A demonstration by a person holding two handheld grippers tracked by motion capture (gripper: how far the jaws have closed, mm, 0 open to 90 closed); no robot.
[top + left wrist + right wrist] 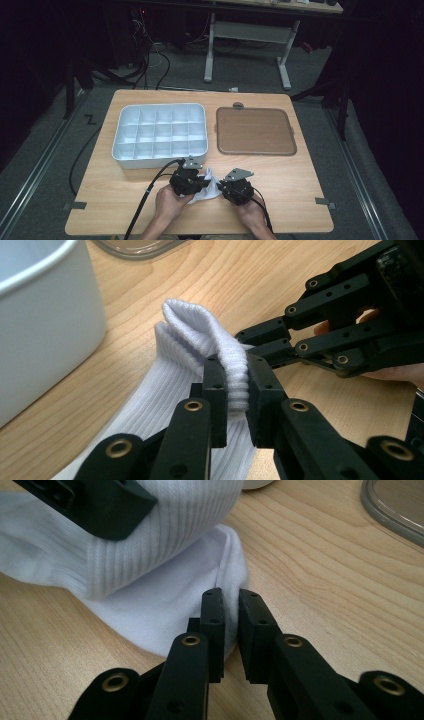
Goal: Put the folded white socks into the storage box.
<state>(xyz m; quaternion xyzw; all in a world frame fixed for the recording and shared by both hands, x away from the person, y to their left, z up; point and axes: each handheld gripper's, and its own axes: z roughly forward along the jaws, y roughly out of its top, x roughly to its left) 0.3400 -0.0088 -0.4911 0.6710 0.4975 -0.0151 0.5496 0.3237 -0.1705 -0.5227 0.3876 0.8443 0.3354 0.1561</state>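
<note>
A white sock point(209, 187) lies bunched on the near part of the wooden table point(290, 175), just in front of the person, between the two grippers. The left gripper point(199, 184) sits at the sock's left side with a hand point(167, 202) behind it, and the right gripper point(225, 189) sits at the sock's right side, the two close together. In the left gripper view, the ribbed cuff of the sock point(210, 340) rises up in a fold and comes down between the black fingers point(215, 390), which are clenched on it, the ribbed band squeezed in the narrow gap between them; the rest of the fabric hangs down to the table on the near left. The other gripper point(280, 342) reaches in from the right of that view and touches the same fold. In the right gripper view, the smoother edge of the sock point(165, 605) lies flat on the table, and the fingers point(212, 625) are pinched on a thin rim of it, the cloth caught at the left finger with only a slim gap showing. Beyond the sock, toward the far left, stands a white tray point(120, 150) divided into many compartments, near the left gripper but apart from it. To its right, well apart from both grippers, lies a brown lid point(255, 131) flat on the table.
</note>
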